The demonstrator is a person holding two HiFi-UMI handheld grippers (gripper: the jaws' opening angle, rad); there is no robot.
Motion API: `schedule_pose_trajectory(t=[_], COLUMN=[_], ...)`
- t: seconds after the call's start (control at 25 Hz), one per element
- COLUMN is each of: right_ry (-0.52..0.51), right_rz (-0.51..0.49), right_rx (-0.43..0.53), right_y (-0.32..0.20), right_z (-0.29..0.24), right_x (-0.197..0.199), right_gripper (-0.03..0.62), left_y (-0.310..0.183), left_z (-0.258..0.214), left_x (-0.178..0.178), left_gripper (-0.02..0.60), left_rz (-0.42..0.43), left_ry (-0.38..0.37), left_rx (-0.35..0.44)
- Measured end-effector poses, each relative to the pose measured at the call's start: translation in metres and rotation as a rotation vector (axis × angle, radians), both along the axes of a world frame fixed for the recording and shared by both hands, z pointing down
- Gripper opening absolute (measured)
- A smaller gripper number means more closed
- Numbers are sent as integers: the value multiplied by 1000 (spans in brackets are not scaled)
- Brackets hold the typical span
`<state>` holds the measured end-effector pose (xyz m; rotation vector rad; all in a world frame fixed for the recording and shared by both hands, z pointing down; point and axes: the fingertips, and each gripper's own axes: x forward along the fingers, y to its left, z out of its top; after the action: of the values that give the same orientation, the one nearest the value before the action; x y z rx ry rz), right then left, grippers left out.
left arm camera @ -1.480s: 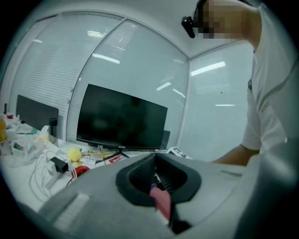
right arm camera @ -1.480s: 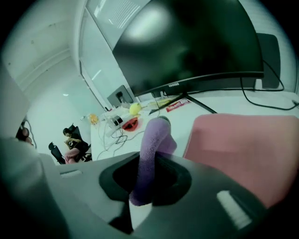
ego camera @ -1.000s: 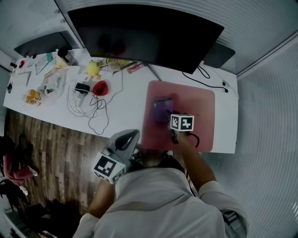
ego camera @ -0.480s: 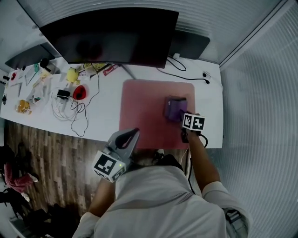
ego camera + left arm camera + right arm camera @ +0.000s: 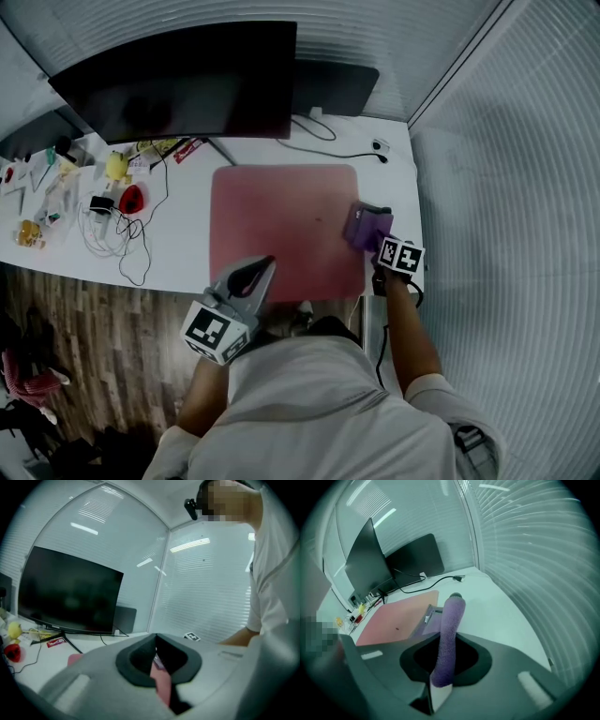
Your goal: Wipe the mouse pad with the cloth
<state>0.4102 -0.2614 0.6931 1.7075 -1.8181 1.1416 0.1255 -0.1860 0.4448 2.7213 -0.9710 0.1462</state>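
Right tongs clamped on fuzzy purple cloth, at right edge of pink rectangular mouse pad, left tongs closed, empty

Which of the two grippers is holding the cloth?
The right gripper, shut on the purple cloth at the mouse pad's right edge. The left gripper is shut on nothing, near the pad's front edge.

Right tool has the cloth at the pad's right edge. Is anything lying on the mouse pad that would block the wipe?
Nothing visible does. The mouse pad is bare apart from a tiny dark speck; the cloth in the right tool has open surface to its left.
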Motion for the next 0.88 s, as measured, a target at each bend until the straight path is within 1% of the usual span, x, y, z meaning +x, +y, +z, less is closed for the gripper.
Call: schedule_pose_trajectory(t=[0.08, 0.2, 0.28, 0.36, 0.48, 0.56, 0.6, 0.72, 0.88], right_ry=[-18, -58, -80, -117, -178, -223, -244, -298, -360], right_rz=[29, 38, 22, -4, -72, -138, -174, -266, -418], right_rx=[23, 104, 163, 211, 254, 265, 267, 256, 217], right_y=[6, 14, 15, 16, 16, 16, 17, 19, 28], right_z=[-4, -25, -48, -70, -99, -113, -117, -119, -112], right_x=[10, 8, -7, -33, -93, -145, -173, -258, -373], right_gripper=[49, 49, 49, 49, 49, 49, 49, 49, 49], left_y=[2, 7, 9, 11, 11, 9, 9, 16, 30], left_z=[2, 6, 5, 4, 1, -4, -5, -5, -4], left_x=[1, -6, -15, -27, -55, -81, -95, -137, -197], left_gripper=[2, 2, 2, 2, 2, 2, 2, 2, 2], left_rz=[4, 1, 0, 5, 9, -8, -17, -27, -70], left_ry=[0, -1, 4, 9, 8, -6, -25, -98, -110], left_rx=[-7, -21, -17, -13, -9, 3, 14, 41, 24])
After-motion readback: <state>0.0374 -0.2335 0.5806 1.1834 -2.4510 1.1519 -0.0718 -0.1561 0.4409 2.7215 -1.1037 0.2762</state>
